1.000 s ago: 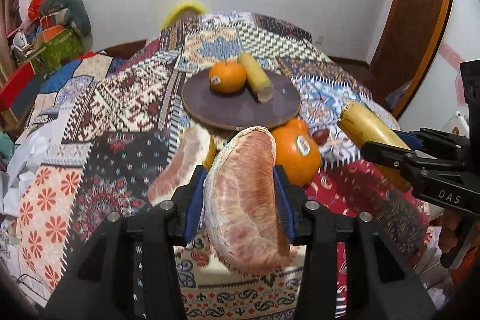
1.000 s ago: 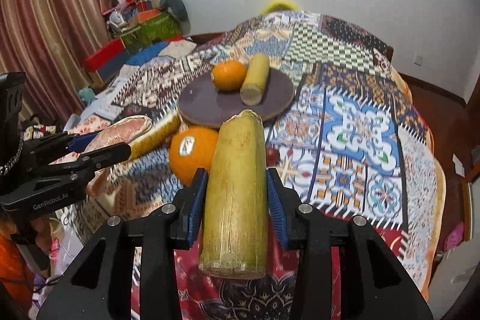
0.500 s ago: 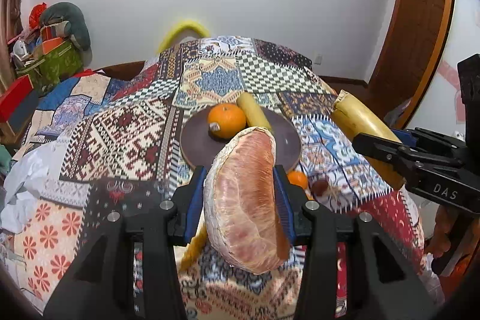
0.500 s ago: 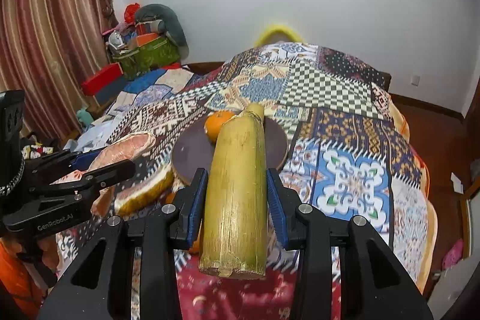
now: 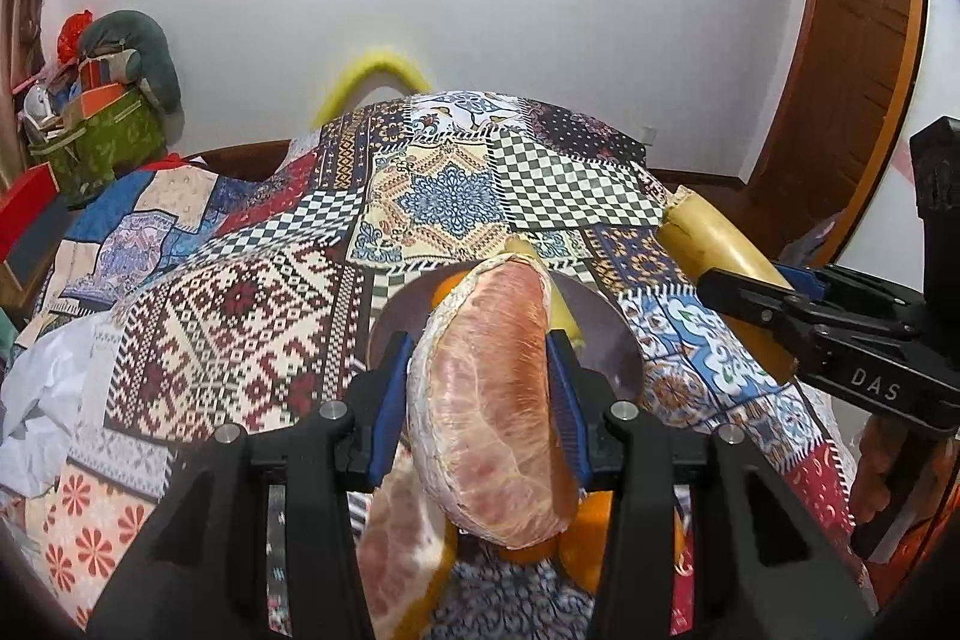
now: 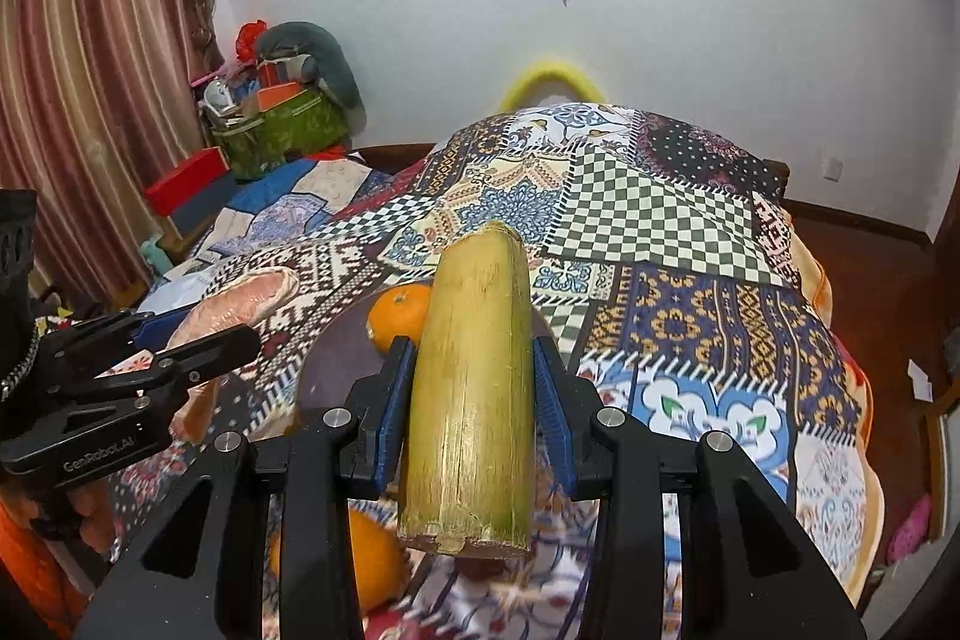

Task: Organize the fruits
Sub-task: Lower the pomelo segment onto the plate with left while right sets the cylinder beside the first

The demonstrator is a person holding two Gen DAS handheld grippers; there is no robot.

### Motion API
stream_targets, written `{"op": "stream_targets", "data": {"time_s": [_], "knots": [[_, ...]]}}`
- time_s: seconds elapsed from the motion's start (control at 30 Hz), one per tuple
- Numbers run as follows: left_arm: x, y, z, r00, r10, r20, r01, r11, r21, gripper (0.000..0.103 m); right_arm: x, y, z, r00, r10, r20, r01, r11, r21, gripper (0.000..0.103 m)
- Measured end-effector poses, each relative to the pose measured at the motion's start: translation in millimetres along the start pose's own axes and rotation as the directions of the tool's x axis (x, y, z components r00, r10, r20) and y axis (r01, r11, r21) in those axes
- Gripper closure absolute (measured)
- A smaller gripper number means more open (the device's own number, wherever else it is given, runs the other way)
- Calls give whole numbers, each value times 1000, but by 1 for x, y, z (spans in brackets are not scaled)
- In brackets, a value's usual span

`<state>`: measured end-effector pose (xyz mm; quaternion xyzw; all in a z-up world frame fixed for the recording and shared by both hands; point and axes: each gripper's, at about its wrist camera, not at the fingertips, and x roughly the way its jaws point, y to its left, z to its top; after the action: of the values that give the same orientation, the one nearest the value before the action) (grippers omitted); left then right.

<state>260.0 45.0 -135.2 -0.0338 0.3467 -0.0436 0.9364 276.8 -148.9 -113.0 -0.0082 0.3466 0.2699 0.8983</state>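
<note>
Part done: an orange lies on the round plate mid-bed. Left gripper fingers clamp a pomelo segment; right gripper fingers clamp a cane piece, both aloft near the plate, unplaced; another orange remains on the bed's near edge

Orange and cane piece crowd the plate.
</note>
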Motion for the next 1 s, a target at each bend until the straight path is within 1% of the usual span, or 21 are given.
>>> {"op": "stream_targets", "data": {"time_s": [0.27,0.5,0.6,0.7,0.87,1.0], "knots": [[34,11,13,1000,2,-28,-3,1000,-24,59,36,-9,10,999,-5,-40,6,1000,3,67],[68,21,17,997,13,-81,-15,999,-36,59,71,-15,12,995,-23,-100,23,1000,3,67],[79,25,18,995,18,-95,-23,999,-43,59,85,-21,11,990,-24,-139,27,999,18,67],[88,29,19,994,17,-107,-23,998,-56,59,93,-24,10,987,-39,-154,42,999,18,67],[103,34,20,991,30,-133,-40,996,-76,59,104,-30,11,983,-30,-179,38,998,40,67],[111,37,18,987,21,-158,-37,994,-99,59,113,-33,10,979,-14,-205,26,998,59,67]]}}
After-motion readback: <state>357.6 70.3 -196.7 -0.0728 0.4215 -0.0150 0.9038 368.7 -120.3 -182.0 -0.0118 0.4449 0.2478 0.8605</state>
